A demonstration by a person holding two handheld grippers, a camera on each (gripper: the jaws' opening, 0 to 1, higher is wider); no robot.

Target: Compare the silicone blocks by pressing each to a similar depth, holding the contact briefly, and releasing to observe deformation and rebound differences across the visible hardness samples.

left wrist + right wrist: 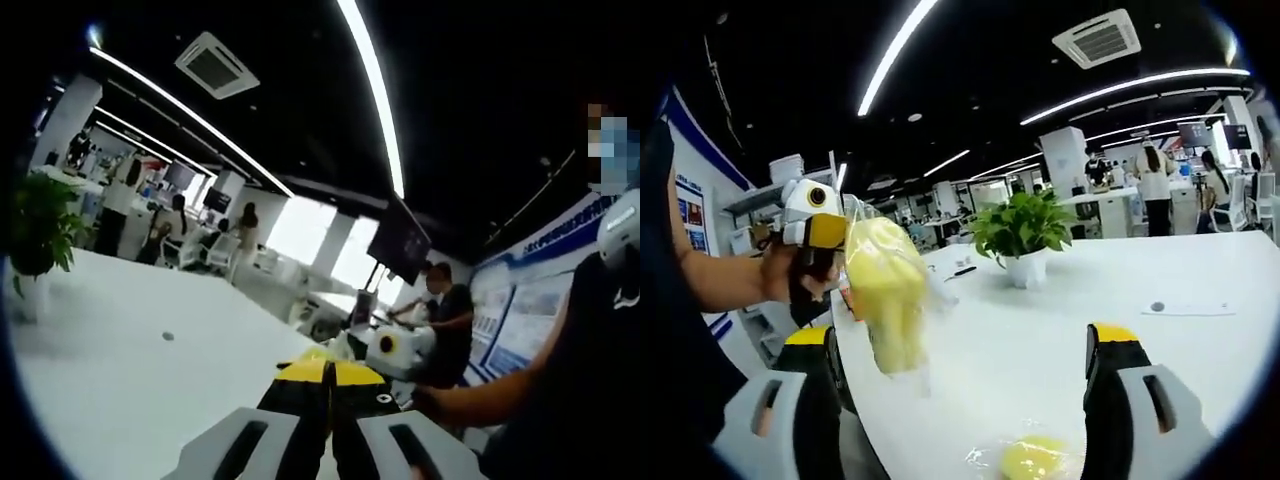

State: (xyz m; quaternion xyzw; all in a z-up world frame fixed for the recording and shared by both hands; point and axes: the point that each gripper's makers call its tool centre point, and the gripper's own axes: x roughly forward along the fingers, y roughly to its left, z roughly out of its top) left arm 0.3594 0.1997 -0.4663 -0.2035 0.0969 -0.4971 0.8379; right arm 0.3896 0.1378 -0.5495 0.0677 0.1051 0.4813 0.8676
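Note:
A pale yellow silicone block point(885, 290) in clear plastic wrap hangs above the white table point(1040, 330). It dangles from my left gripper point(812, 232), which comes in from the left in a person's hand. In the left gripper view its yellow-tipped jaws point(330, 372) are pressed together, and the block is hidden below them. My right gripper point(960, 335) stands wide open, its jaws on either side of the hanging block and apart from it. A second yellow block point(1030, 460) in wrap lies on the table by the bottom edge. The right gripper point(400, 350) also shows beyond the left jaws.
A potted green plant point(1025, 235) stands on the table behind the hanging block, and shows again as a plant point(40, 230) at the left. A small round dark mark point(1157, 306) is set in the tabletop. People and desks fill the office behind. A person's arm point(480, 400) reaches in from the right.

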